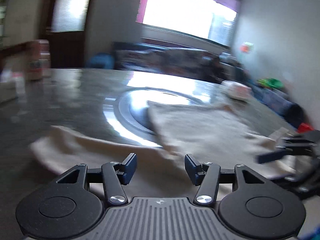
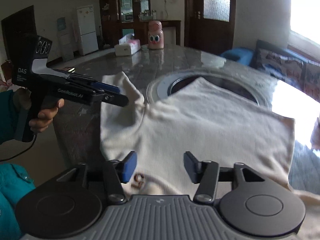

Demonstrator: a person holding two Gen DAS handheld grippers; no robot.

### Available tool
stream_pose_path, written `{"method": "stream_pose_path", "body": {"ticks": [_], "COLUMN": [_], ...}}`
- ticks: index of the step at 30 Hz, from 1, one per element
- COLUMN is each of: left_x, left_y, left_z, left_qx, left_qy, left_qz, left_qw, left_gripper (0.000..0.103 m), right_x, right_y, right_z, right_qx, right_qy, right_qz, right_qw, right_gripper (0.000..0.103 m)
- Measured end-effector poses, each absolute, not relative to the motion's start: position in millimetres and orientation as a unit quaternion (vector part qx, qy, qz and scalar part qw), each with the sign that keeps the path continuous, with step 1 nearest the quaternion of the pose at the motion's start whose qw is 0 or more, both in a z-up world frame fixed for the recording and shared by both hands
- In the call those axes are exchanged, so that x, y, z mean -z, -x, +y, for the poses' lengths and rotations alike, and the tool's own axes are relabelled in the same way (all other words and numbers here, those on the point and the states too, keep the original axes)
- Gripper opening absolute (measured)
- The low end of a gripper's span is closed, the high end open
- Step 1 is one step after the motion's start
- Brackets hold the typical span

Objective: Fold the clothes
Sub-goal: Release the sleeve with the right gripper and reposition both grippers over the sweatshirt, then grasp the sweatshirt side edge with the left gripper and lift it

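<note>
A cream-white shirt lies spread on the round grey marble table, partly over the table's round centre ring. One sleeve sticks out to the left. A small brown logo shows near my right gripper, which is open and empty just above the shirt. My left gripper is open and empty above the shirt; from the right wrist it shows at the left, over the sleeve. The left wrist view is blurred.
A pink cartoon bottle and a white tissue box stand at the table's far edge. A blue stool and a dark sofa lie beyond the table. A bright window is at the right.
</note>
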State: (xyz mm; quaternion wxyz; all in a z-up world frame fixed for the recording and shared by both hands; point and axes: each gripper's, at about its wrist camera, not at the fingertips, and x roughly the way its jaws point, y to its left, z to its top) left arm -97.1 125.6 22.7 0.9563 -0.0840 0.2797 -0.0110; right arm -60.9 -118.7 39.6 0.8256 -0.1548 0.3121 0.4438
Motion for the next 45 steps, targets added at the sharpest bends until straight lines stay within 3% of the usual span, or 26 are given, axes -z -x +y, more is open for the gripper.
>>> {"method": "stream_pose_path", "body": {"ticks": [4,17,19,23,25,28,42,45], "left_x": [-20,-8,-5,-4,-3,-4,-9,-10], "left_y": [97,79,76,75,76,80,93,95], "left_z": [155,196,202,206,207,212,232,235], "left_qx": [-0.111,-0.189,-0.19,-0.201,-0.208,-0.219,-0.255,-0.25], "left_qy": [0.092,0.132,0.142,0.146,0.146,0.156,0.176,0.195], "left_qz": [0.279,0.298,0.304,0.3,0.298,0.294,0.277,0.278], "left_qw": [0.949,0.926,0.923,0.921,0.92,0.917,0.909,0.906], "left_gripper": [0.07,0.066,0.05,0.034,0.014,0.006,0.005,0.013], "right_x": [-37,-13,-11,-12,-14,-16,-16,-25], "right_y": [58,55,55,58,59,60,79,84], "right_z": [-95,-35,-34,-33,-33,-32,-27,-32], "right_qx": [-0.455,-0.488,-0.487,-0.486,-0.486,-0.487,-0.509,-0.514], "right_qy": [0.161,0.179,0.178,0.179,0.18,0.18,0.198,0.192], "right_qz": [0.307,0.321,0.325,0.323,0.321,0.318,0.308,0.298], "right_qw": [0.82,0.792,0.791,0.792,0.793,0.793,0.779,0.781], "right_gripper": [0.063,0.073,0.076,0.076,0.076,0.076,0.076,0.076]}}
